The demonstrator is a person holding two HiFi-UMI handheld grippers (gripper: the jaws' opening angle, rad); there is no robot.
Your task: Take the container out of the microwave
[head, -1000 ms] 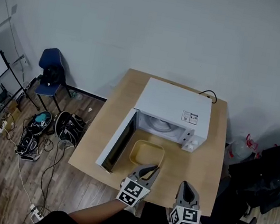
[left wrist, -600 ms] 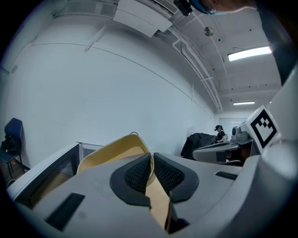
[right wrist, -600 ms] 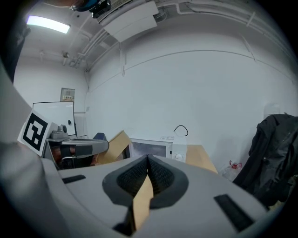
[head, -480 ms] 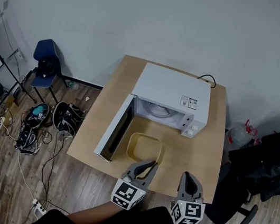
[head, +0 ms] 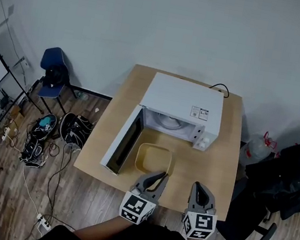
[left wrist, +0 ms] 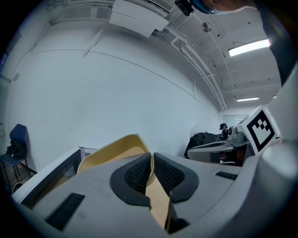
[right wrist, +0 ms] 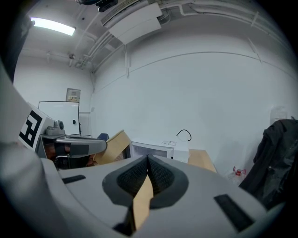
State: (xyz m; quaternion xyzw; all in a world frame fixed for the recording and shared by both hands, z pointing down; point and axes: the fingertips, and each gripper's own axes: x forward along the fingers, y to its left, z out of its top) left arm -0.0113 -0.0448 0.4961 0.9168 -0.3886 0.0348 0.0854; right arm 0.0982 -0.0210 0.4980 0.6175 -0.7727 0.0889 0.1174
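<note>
Table [head: 216, 168], in frt of microwave [head: 182, 102]: container [head: 153, 158] now lifted clear, rim pinched w/ left gripper [head: 161, 175]; right gripper [head: 198, 186] closed, empty. Task ~done.

- We read it as an office or lab room, not a home.
- Bare white walls, tube light [right wrist: 52, 26], whiteboard [right wrist: 58, 114].
- Wood floor; cable tangle [head: 36, 145] at 9 o'clock of the table [head: 219, 169], blue chair [head: 52, 65] at 10, black office chair [head: 252, 226] at 4.
</note>
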